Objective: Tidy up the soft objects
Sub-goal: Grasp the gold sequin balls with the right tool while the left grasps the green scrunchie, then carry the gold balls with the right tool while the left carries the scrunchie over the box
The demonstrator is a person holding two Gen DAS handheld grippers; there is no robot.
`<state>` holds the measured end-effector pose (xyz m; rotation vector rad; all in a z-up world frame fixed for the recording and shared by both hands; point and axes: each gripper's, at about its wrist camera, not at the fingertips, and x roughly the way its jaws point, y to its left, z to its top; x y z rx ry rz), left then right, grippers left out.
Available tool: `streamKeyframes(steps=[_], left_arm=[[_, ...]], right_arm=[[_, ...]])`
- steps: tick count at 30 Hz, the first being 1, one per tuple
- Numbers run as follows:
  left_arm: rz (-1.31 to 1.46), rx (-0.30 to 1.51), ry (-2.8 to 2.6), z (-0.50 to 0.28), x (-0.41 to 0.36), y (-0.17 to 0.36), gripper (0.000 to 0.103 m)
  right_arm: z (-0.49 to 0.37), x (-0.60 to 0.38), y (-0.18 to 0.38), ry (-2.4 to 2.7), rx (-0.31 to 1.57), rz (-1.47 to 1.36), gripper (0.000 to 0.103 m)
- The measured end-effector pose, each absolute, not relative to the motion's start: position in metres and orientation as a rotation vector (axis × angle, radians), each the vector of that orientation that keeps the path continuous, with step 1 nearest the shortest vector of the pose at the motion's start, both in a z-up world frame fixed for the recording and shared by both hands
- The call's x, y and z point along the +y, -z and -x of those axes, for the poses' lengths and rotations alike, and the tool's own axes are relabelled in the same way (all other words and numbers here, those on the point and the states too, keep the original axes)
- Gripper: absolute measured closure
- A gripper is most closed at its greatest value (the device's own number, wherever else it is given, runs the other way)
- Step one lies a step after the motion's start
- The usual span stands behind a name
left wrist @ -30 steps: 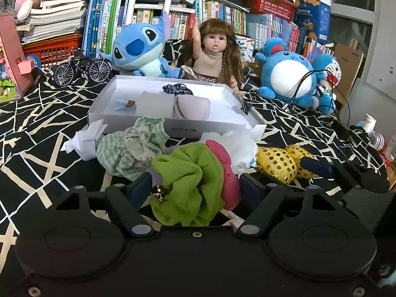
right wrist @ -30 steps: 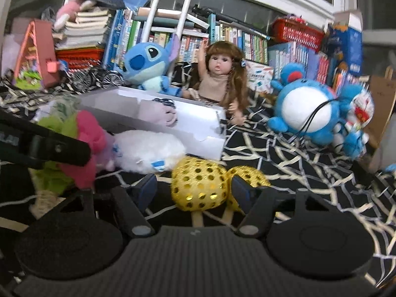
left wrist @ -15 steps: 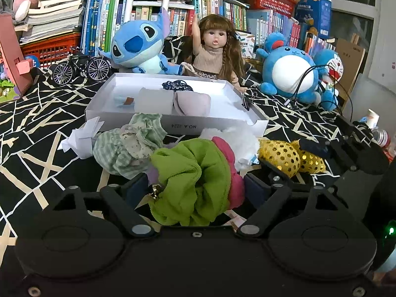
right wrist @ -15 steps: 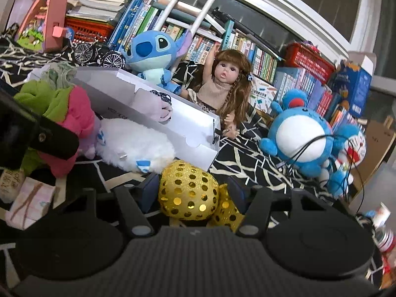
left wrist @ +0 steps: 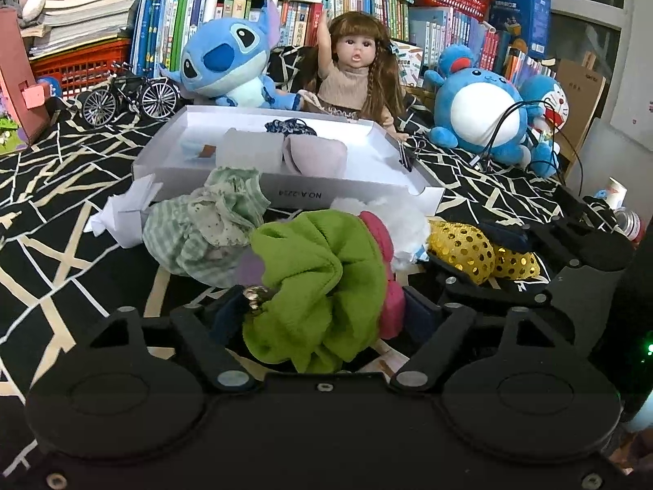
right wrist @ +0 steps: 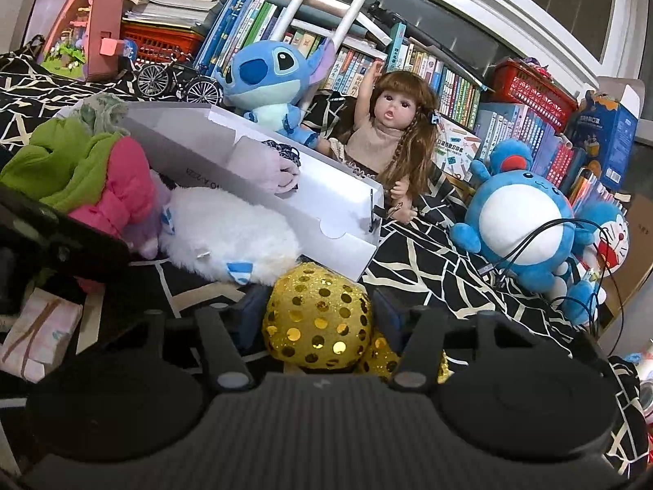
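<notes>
Both tongs, left (left wrist: 322, 314) and right (right wrist: 316, 316), have just been closing on the green velvet scrunchie (left wrist: 318, 281) and gold sequinned ball (right wrist: 318, 318); squeeze firmly, then lift over the white cardboard tray's near wall (left wrist: 347, 194)

The white box (left wrist: 351, 194) bears an upside-down label reading "NO.A:2224".

**A crowded corner under a dark window**

A black cloth (left wrist: 45, 188) with pale crackle lines covers the bench. Behind it runs a long row of upright books (left wrist: 367, 4), with a stack of flat books (left wrist: 85, 4) at the left above a red crate (left wrist: 81, 65). Another red basket (right wrist: 530, 85) sits on top of the books at the right. A white-framed window (right wrist: 543, 20) with dark panes spans the back. Two white poles (right wrist: 326, 4) lean against the books. Light is dim and indoor.
</notes>
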<state>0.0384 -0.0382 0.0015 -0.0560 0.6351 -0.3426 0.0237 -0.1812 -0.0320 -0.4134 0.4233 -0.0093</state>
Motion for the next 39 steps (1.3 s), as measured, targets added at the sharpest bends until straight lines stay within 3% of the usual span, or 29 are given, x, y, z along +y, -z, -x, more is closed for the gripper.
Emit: streamKeyframes(steps=[2, 8, 23, 39], left_arm=[[0.052, 0.626, 0.34, -0.035, -0.036, -0.004, 0.042], [0.083, 0.607, 0.355, -0.028, -0.022, -0.02, 0.062], [0.105, 0.513, 0.396, -0.033, 0.009, -0.077, 0.064], [0.256, 0.581, 0.31, -0.155, 0.043, -0.097, 0.063]], right_arm=[[-0.023, -0.183, 0.031, 0.005, 0.416, 0.393, 0.048], [-0.018, -0.19, 0.019, 0.01, 0.383, 0.314, 0.055], [-0.024, -0.222, -0.03, -0.035, 0.34, 0.046, 0.056], [-0.099, -0.261, -0.071, -0.155, 0.401, -0.403, 0.056]])
